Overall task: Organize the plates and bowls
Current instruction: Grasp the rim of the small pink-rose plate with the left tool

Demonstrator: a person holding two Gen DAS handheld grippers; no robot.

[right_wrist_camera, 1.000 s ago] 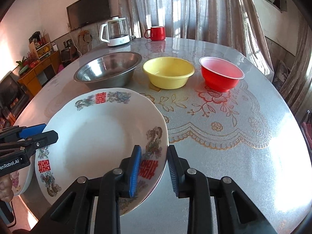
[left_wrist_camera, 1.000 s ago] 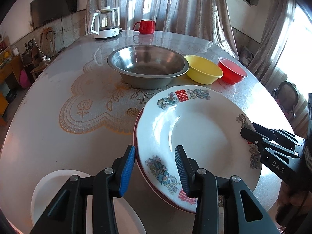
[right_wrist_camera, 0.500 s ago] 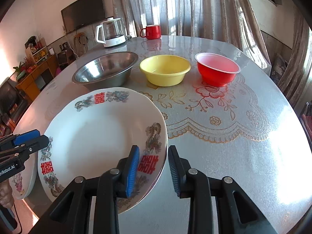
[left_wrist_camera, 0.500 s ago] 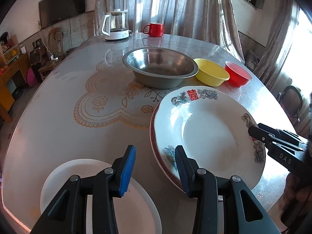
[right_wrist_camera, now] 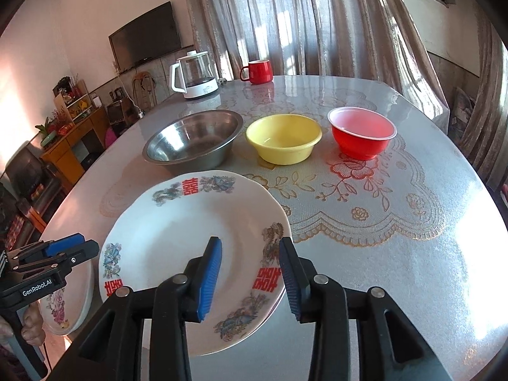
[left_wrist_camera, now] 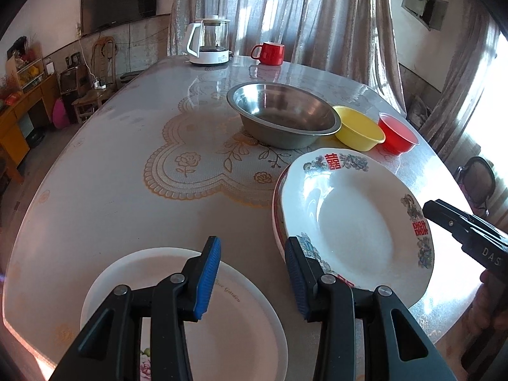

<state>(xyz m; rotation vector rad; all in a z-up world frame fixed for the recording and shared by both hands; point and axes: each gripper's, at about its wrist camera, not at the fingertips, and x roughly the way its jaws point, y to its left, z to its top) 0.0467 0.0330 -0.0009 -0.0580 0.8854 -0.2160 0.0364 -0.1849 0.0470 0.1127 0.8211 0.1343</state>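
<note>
The patterned plate lies on a red-rimmed plate near the table edge, just in front of the steel bowl, yellow bowl and red bowl. The right gripper has just been opening — its jaws stand parted over the plate's rim, pads clear. The left gripper hangs part-open, empty, above a white plate.

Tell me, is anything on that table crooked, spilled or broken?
Nothing spilled or broken. The patterned plate sits slightly off-centre on a red-rimmed plate below it, near the table edge. The steel bowl, yellow bowl and red bowl stand upright in a row.
</note>
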